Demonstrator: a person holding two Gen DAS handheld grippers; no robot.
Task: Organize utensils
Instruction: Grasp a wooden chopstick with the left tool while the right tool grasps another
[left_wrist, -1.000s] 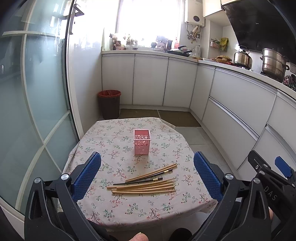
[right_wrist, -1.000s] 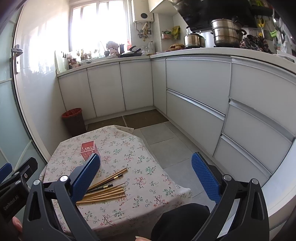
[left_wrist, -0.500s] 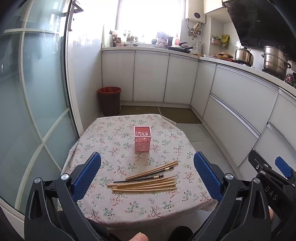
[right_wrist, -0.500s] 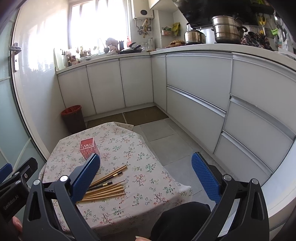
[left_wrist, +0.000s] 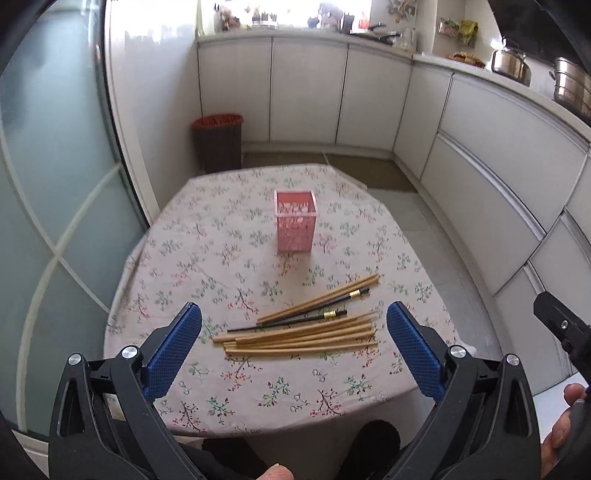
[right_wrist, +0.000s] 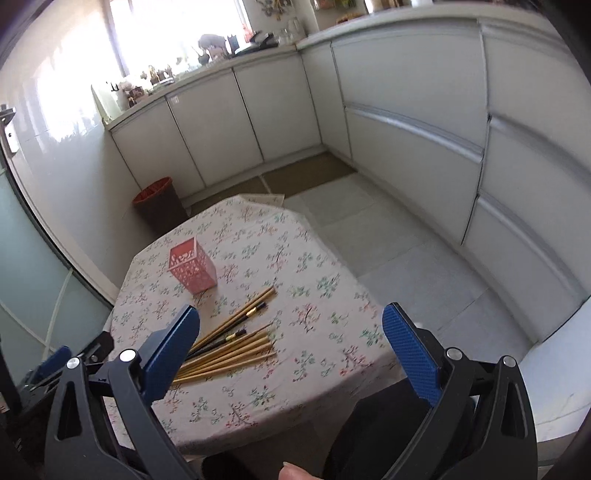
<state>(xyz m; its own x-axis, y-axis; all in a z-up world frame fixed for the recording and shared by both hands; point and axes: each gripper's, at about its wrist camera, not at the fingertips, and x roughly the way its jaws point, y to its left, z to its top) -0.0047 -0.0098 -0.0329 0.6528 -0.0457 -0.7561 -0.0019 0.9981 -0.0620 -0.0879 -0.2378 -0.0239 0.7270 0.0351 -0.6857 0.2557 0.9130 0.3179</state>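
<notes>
Several wooden chopsticks and two black ones lie in a loose pile (left_wrist: 306, 328) on the flowered tablecloth (left_wrist: 207, 258); the pile also shows in the right wrist view (right_wrist: 232, 343). A pink perforated square holder (left_wrist: 296, 225) stands upright and empty behind them, also in the right wrist view (right_wrist: 192, 266). My left gripper (left_wrist: 293, 343) is open, above the table's near edge, framing the pile. My right gripper (right_wrist: 290, 343) is open, above the near right part of the table, with the pile by its left finger.
A small table (right_wrist: 258, 406) stands in a narrow kitchen. White cabinets (left_wrist: 480, 184) run along the right and back. A brown bin with a red liner (left_wrist: 218, 142) stands behind the table. A glass door (left_wrist: 44, 184) is on the left. Pots (left_wrist: 511, 66) sit on the counter.
Both grippers have tilted down and moved closer to the table; the chopsticks and the holder now look larger. Both stay open. Nothing on the table has moved.
</notes>
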